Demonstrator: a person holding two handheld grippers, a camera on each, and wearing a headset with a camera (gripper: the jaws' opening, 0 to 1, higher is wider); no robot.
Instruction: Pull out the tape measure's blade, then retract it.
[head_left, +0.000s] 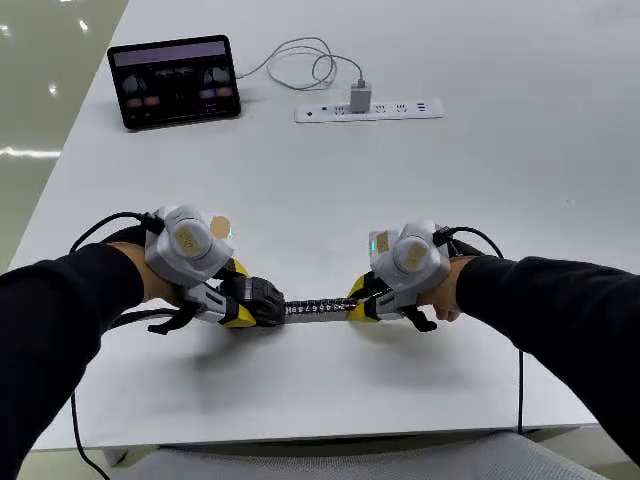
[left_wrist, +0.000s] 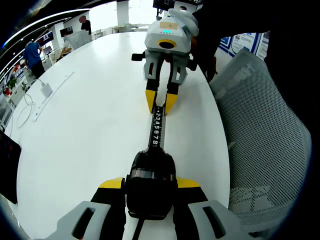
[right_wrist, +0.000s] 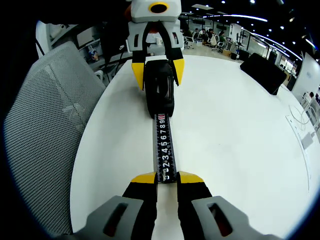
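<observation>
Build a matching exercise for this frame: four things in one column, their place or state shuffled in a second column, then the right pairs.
1. black tape measure case
2. black numbered blade
3. dark tablet
4. white power strip

A. white charger plugged into it
B. tip pinched in the right gripper
C. screen lit, far left of the white table
D. clamped in the left gripper

Pairs: 1-D, 2-B, 3-C, 4-A
</observation>
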